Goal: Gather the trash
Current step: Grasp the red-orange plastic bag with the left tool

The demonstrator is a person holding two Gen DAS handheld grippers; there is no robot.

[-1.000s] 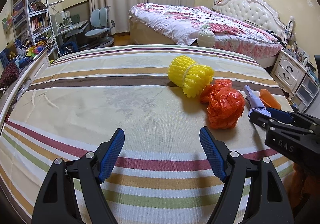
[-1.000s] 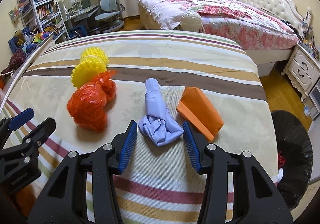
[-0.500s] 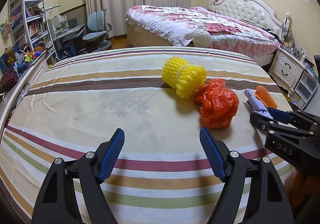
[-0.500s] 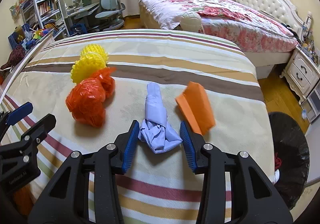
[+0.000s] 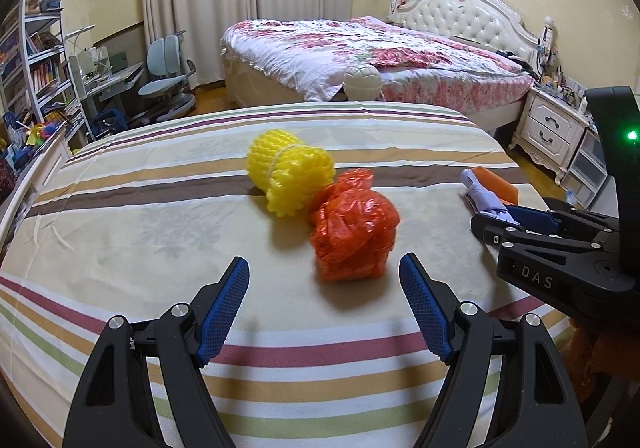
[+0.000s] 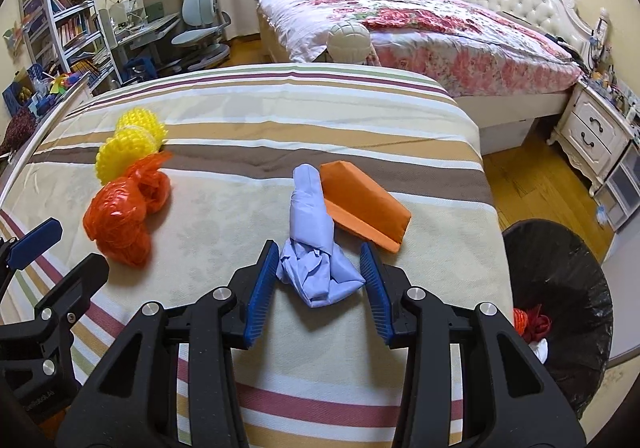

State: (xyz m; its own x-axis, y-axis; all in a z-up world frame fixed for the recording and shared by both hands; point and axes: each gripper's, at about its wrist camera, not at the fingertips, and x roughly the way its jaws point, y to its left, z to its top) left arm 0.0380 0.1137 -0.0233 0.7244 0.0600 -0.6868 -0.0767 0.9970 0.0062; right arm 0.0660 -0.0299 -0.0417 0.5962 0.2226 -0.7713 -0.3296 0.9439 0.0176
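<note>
Trash lies on a striped bedspread [image 5: 140, 208]. My left gripper [image 5: 324, 264] is open, its blue pads just short of a crumpled orange plastic bag [image 5: 354, 232] that leans against a yellow foam net [image 5: 288, 172]. My right gripper [image 6: 319, 254] is shut on the bunched end of a lilac paper wad [image 6: 316, 248], which still rests on the cover. An orange folded wedge [image 6: 364, 204] lies touching the wad's right side. From the left wrist view, the right gripper [image 5: 516, 218] shows at the right edge with the lilac wad [image 5: 480, 196] in it.
A bin lined with a black bag [image 6: 560, 288] stands on the wood floor past the bed's right edge, with red and white scraps inside. Behind are a floral bed [image 5: 360, 48], a white nightstand [image 5: 548, 128], and a desk, chair and shelves at left.
The right jaws narrowed onto the lilac wad, and the wedge now touches it. The left gripper moved toward the orange bag, which now sits centred ahead of its fingers.
</note>
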